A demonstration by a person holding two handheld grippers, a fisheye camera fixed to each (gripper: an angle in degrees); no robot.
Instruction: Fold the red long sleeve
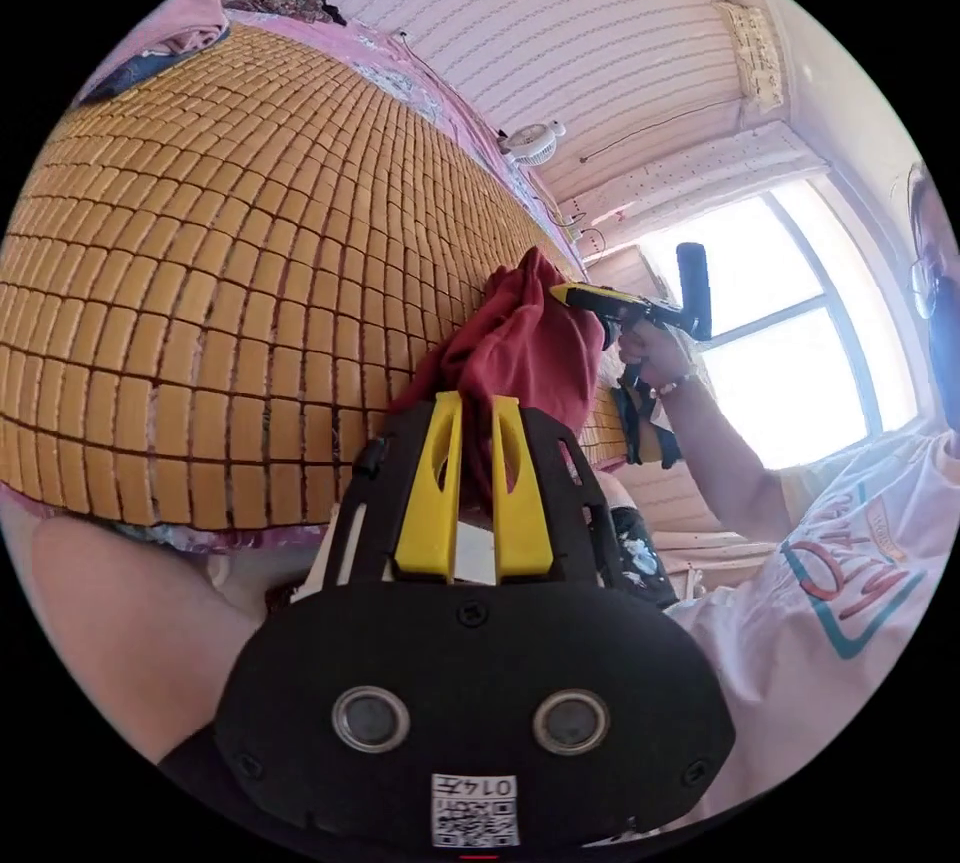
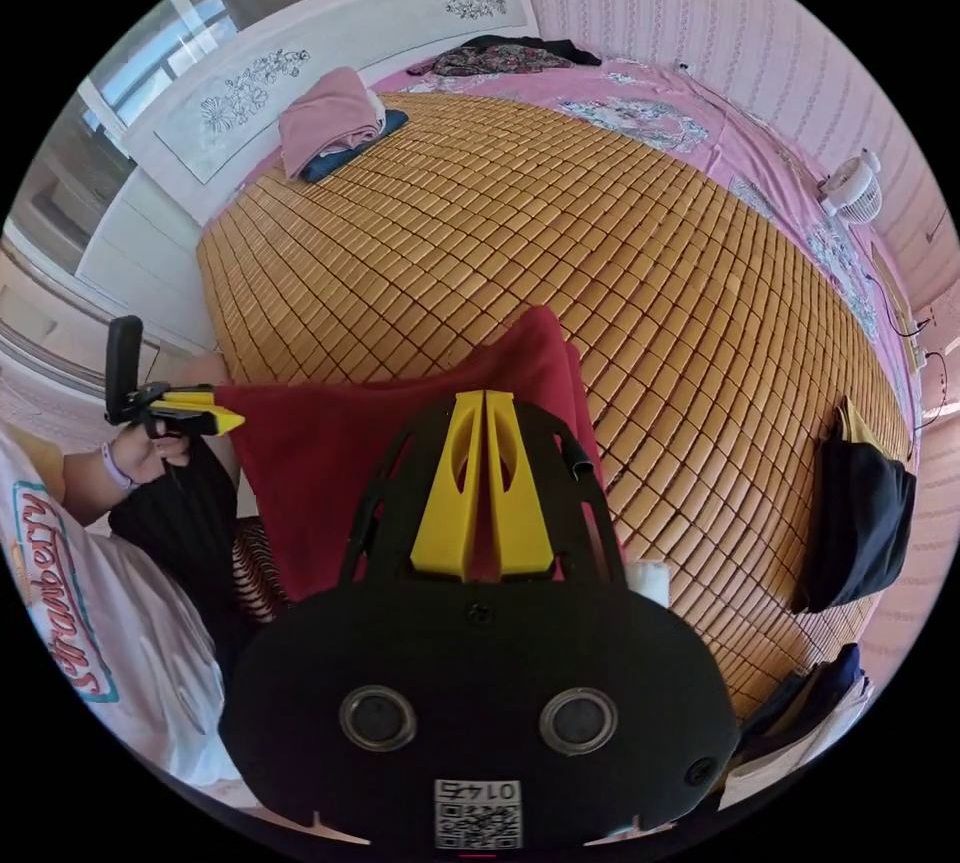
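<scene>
We held the red long sleeve (image 2: 400, 423) lifted above the tiled mat (image 2: 560, 243), stretched between our 2 grippers: the left gripper (image 1: 478, 413) and right gripper (image 2: 486, 403) each clamped fabric between closed jaws.

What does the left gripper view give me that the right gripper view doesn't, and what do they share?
Left gripper view: a bright window behind the person, and the red long sleeve bunched between the left hand-held gripper and the right hand-held gripper.

Right gripper view: the white headboard, a folded pink pile, a dark bag at the mat's edge, and the garment stretched flat from the right hand-held gripper to the left one.

Both: the bamboo mat, a small white fan, and jaws shut on the cloth.
</scene>
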